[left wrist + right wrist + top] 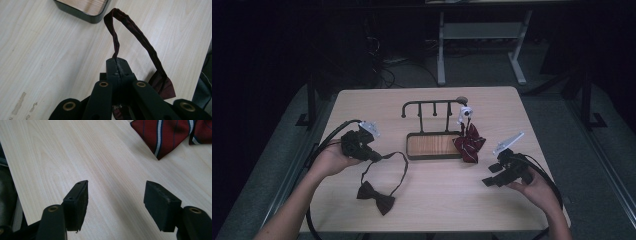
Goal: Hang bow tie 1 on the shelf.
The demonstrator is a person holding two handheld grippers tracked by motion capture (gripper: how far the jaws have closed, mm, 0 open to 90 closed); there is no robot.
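A dark maroon bow tie [376, 195] lies on the wooden table, its thin neck strap [396, 159] looping up to my left gripper [374, 156]. In the left gripper view the jaws are shut on the strap [132, 27], which arches away and comes back to the bow [163, 86]. A red striped bow tie [469, 144] hangs off the right end of a black rack [432, 105], with a white tag above it. My right gripper [488, 182] rests low at the right, open with bare table between its jaws; the striped tie [162, 135] lies ahead of it.
The rack stands on a black-rimmed wooden tray base [433, 155] at the table's centre. A corner of that base [82, 11] sits ahead of the left gripper. Cables trail from both grippers off the near edge. Table legs and a dark floor lie beyond the far edge.
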